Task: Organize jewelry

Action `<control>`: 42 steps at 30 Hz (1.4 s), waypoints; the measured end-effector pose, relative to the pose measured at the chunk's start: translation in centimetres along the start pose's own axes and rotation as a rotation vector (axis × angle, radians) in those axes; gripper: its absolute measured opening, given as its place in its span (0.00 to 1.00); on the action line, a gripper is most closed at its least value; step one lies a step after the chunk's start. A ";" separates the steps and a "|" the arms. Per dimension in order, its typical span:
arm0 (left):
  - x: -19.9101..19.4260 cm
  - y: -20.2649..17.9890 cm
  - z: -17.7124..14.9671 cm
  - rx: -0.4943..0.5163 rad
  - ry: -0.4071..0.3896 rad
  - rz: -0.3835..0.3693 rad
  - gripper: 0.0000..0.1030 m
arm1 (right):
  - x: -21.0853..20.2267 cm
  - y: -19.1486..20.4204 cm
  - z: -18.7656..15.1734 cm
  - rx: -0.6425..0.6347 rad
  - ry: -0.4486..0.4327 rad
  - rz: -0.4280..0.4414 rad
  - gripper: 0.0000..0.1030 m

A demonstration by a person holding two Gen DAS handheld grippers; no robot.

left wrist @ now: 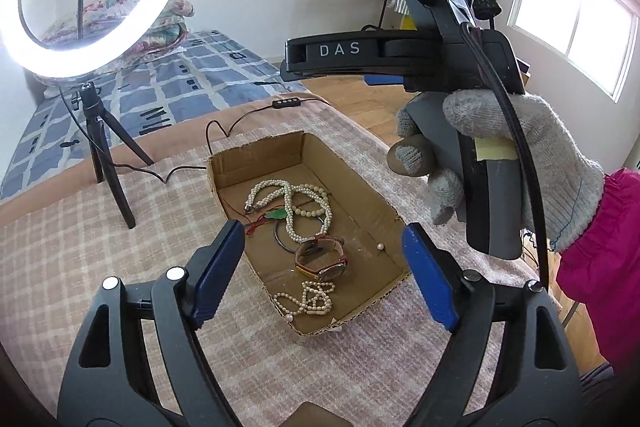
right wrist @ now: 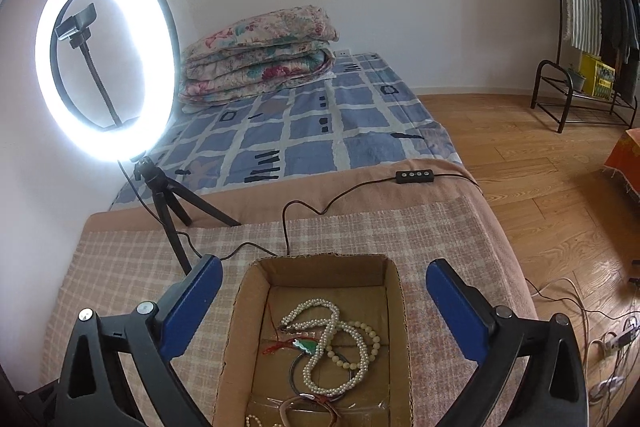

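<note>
Both pairs of blue-padded fingers stand wide apart with nothing between them. On the left gripper (left wrist: 324, 267) the pads (left wrist: 218, 269) frame the cardboard box (left wrist: 236, 163) from above and from the near side; the right gripper (right wrist: 324, 311) hangs over the same box (right wrist: 320, 263), aimed down its length, with its fingers (right wrist: 192, 307) splayed wider than the box itself. In the left wrist view the right gripper's handle sits high and to the right, in a grey-gloved hand (left wrist: 520, 163) with a pink sleeve.

All the jewelry lies loose in the box, which rests on a checked blanket (left wrist: 100, 227). A long pearl necklace (left wrist: 292, 203) loops across the far half, tangled over a green pendant (left wrist: 276, 214) on red cord and a dark bangle (left wrist: 280, 241). A wristwatch (left wrist: 320, 259) sits mid-box, a small pearl bracelet (left wrist: 312, 301) lies in the near corner, and a single loose pearl (left wrist: 380, 247) rests by the right wall.

The box's long axis runs near to far, roughly in line with each gripper's aim, so the pieces lie straight ahead and below the fingers. The left gripper looks nearer the watch and the bracelet; the right gripper looks better placed for the necklace at the far end. Any pick probably has to come straight down between the walls, and the tangle may drag neighbouring pieces along.

A ring light on a tripod (right wrist: 104, 55) stands far left, its cable crossing the blanket behind the box.
</note>
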State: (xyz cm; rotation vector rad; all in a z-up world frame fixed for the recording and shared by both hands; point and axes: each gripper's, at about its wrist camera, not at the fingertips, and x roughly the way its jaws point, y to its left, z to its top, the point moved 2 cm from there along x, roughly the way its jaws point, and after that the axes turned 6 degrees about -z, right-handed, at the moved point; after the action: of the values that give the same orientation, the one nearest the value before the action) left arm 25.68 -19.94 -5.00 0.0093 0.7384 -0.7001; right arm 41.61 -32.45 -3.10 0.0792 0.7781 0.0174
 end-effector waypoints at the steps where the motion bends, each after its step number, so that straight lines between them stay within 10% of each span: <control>1: -0.3 -0.1 0.0 0.004 -0.005 0.004 0.82 | -0.4 0.1 -0.1 -0.004 -0.005 -0.007 1.00; 42: -15.4 -0.9 -4.8 0.018 -0.145 0.152 0.95 | -20.3 7.2 -5.6 -0.085 -0.208 -0.087 1.00</control>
State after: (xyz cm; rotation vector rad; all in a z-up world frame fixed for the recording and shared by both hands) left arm 14.08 -10.52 1.18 0.0308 0.5859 -0.5563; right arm 23.29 -25.84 7.68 -0.0335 0.5712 -0.0403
